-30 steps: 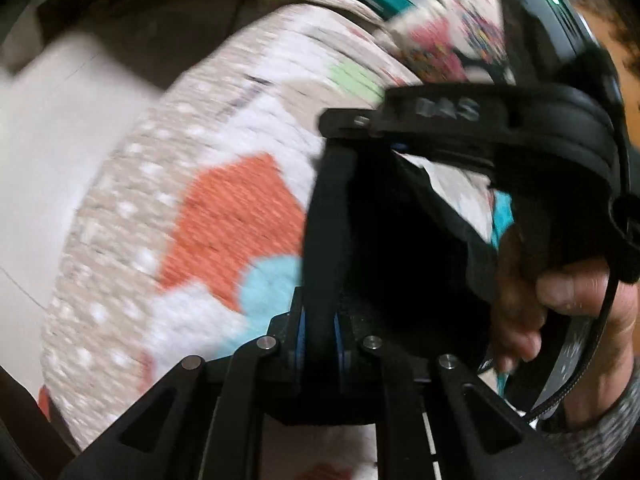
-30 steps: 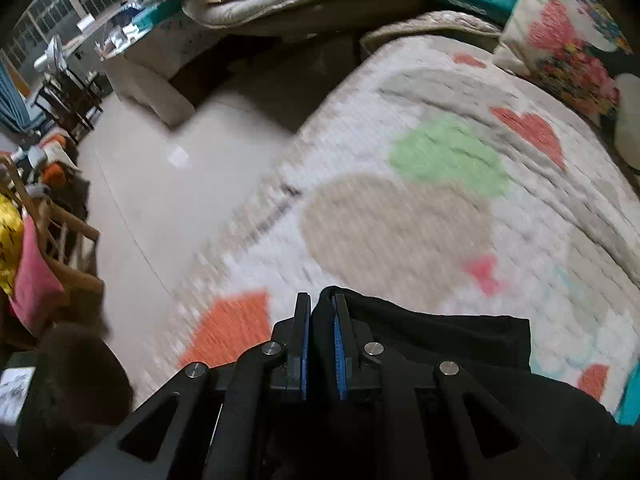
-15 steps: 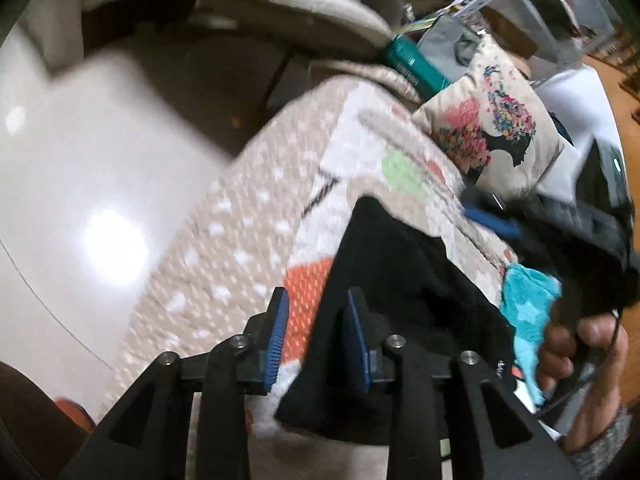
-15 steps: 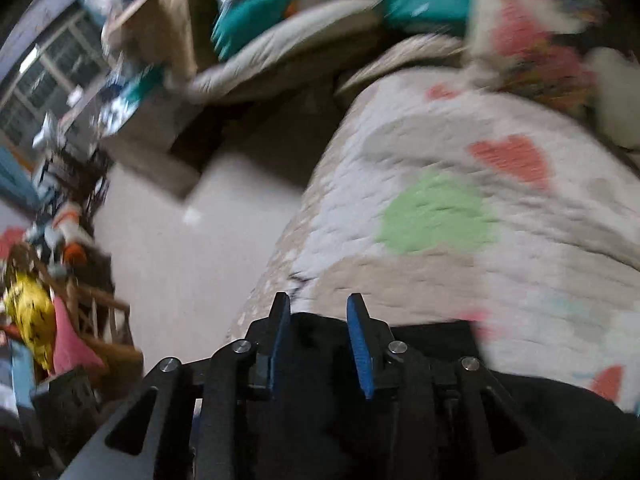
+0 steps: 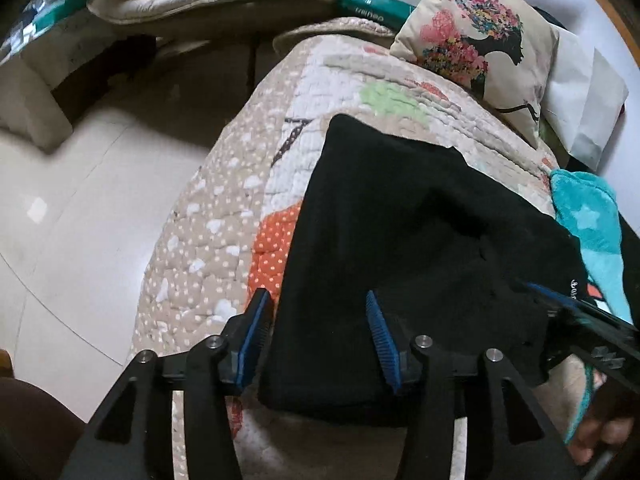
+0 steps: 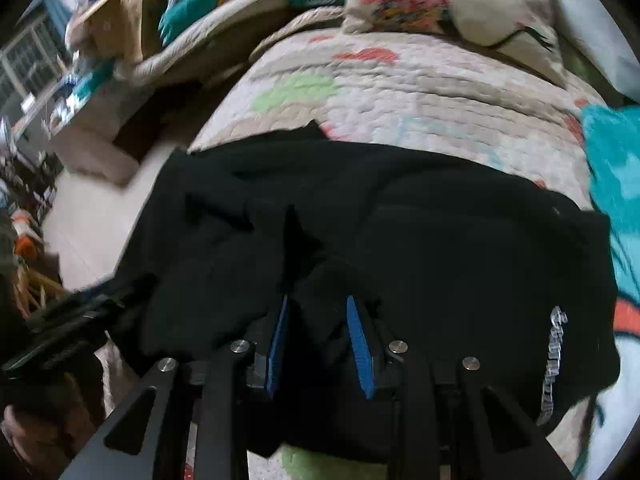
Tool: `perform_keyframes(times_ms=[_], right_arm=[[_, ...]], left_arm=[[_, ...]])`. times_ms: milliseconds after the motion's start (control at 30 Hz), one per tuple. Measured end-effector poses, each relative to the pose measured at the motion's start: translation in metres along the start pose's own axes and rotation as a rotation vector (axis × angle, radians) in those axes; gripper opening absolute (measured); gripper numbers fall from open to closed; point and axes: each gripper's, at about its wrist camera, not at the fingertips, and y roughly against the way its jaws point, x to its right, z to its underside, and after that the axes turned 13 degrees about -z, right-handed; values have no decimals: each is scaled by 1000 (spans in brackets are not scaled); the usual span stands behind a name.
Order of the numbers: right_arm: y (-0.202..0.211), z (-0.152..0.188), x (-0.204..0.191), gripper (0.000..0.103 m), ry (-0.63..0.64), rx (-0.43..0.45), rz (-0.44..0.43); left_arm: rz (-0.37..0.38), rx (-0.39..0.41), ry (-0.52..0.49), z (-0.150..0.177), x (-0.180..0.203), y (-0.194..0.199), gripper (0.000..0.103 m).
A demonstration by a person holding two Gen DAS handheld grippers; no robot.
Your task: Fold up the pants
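Your left gripper (image 5: 316, 336) has its fingers spread wide over the near edge of the black pants (image 5: 404, 232), which lie folded across the middle of the frame on the patchwork quilt (image 5: 208, 216), while your right gripper (image 6: 320, 344) hovers with fingers parted above the same fabric.

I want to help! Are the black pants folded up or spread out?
Folded: the black pants lie as a compact doubled block on the patterned quilt, both grippers open.
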Motion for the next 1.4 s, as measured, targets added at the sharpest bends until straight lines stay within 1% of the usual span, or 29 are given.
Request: perform_keyframes(times_ms=[67,133,200,267,367,433,467,500,567,600,700,767,900,967,1067,1167,1267,1333,1367,1400], right_arm=[[24,8,8,34,-38,73,-31],[44,18,17,35,-80,121,-50],[64,34,30,35,-147,168,-74],[80,51,43,36,-218,213,-79],[95,74,61,36,-336,267,-80],[103,86,74,37,-418,302,-81],[106,89,80,38,-451,317,-75],[109,91,83,39,-464,324,-70],[112,96,90,45,-489,341,-51],[113,97,94,46,-495,345,-46],[109,99,103,48,-532,359,-39],[108,101,109,49,-555,372,-49],[104,97,120,51,-588,408,-69],[100,92,125,51,-596,426,-72],[92,84,129,51,-591,419,-78],[87,82,130,51,-586,415,-83],[87,82,134,51,-593,421,-95],[86,82,135,51,-596,424,-103],[86,81,134,50,-594,420,-109],[86,80,134,47,-590,417,-112]], left_arm=[[-20,19,-19,-1,2,3,50],[-27,24,-18,-2,2,8,50],[-9,14,0,-6,4,15,50],[21,32,-1,-12,11,30,50],[53,102,-83,-20,38,57,50],[88,130,-174,-26,67,71,51],[102,132,-201,-28,77,73,52],[135,123,-246,-32,95,77,53],[192,97,-303,-36,120,77,54],[230,72,-344,-39,140,74,54],[273,16,-418,-43,181,60,54],[272,1,-464,-46,207,48,54],[284,5,-562,-52,258,30,54],[303,-18,-598,-55,281,19,54],[332,-63,-658,-56,314,1,54],[328,-99,-746,-50,346,-17,54],[321,-143,-802,-40,365,-30,54],[288,-128,-861,-32,374,-33,54],[269,-116,-899,-28,377,-32,50],[249,-89,-930,-24,378,-29,34]])
